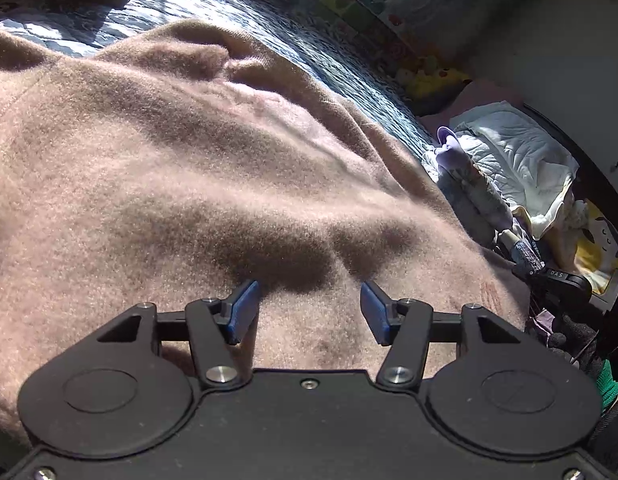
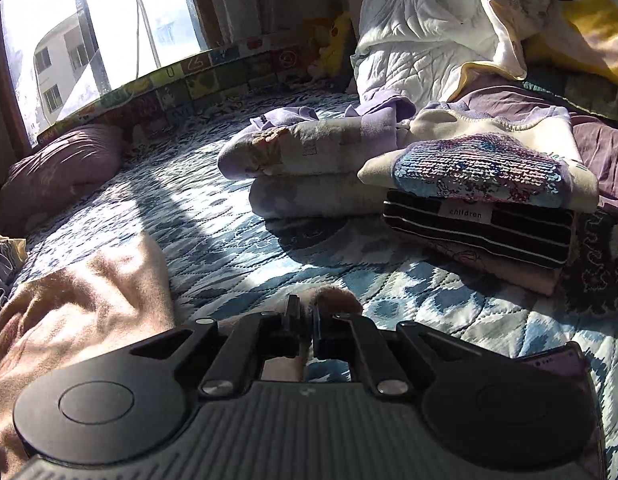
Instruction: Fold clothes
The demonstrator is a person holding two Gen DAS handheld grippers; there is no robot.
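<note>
Sweater [image 2: 81,300] on bedspread [image 2: 237,240], left of folded stacks [image 2: 477,216].

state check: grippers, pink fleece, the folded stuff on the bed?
left gripper: open, over the fleece, holding nothing
right gripper: shut on a fold of the fleece
pink fleece garment: rumpled, not yet folded
sequin top: folded, on top of its stack
striped garment: folded, under the sequin top
lilac garments: folded, stacked beside it

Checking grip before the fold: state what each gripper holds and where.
Right gripper pinches the pink fleece garment at an edge fold. Left gripper is open, holding nothing.
</note>
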